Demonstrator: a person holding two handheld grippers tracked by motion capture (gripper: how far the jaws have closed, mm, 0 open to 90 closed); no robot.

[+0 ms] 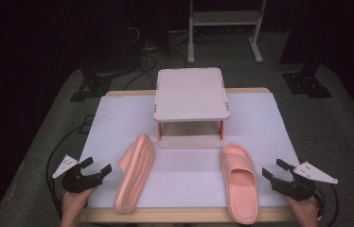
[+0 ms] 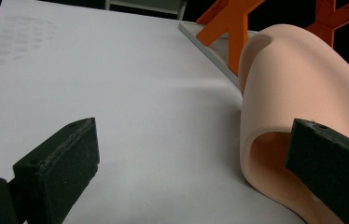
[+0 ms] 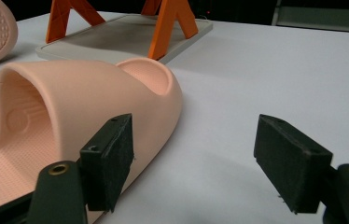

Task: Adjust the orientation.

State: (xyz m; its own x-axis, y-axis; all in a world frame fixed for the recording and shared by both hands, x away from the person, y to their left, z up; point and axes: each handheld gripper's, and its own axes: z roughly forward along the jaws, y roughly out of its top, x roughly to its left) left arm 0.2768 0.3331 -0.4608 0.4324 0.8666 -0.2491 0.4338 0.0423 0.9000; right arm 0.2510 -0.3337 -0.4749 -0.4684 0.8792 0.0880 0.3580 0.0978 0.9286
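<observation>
I see two pink slippers lying on the white tabletop (image 1: pixel 184 179), near its front edge. The left slipper (image 1: pixel 135 172) rests tipped on its side with the sole turned up, running at a slant from the front edge toward the middle. The right slipper (image 1: pixel 239 182) sits upright, sole down, its open strap arching over the footbed, heel end toward me.

My left hand-held gripper (image 1: pixel 95 168) hovers just beside the left slipper, jaws spread wide with nothing between them. In the left gripper view the slipper's curved edge sits close against the right-hand jaw; I cannot tell whether they touch. My right hand-held gripper (image 1: pixel 274 170) hovers just to the right of the right slipper, jaws also wide and holding nothing. In the right gripper view that slipper lies just behind the left-hand jaw, apart from the gap.

Behind the slippers, at the middle of the tabletop, stands a small two-level rack (image 1: pixel 191 92): a pale top shelf on orange legs (image 1: pixel 160 130) above a pale bottom shelf (image 1: pixel 189 141). Both shelves are bare. The rack's front edge is near the toe ends of both slippers, with a strip of tabletop between.

Beyond the tabletop lie a dark floor, cables (image 1: pixel 142 59) and a pale frame (image 1: pixel 225 28). Nothing stands between either gripper and its slipper.
</observation>
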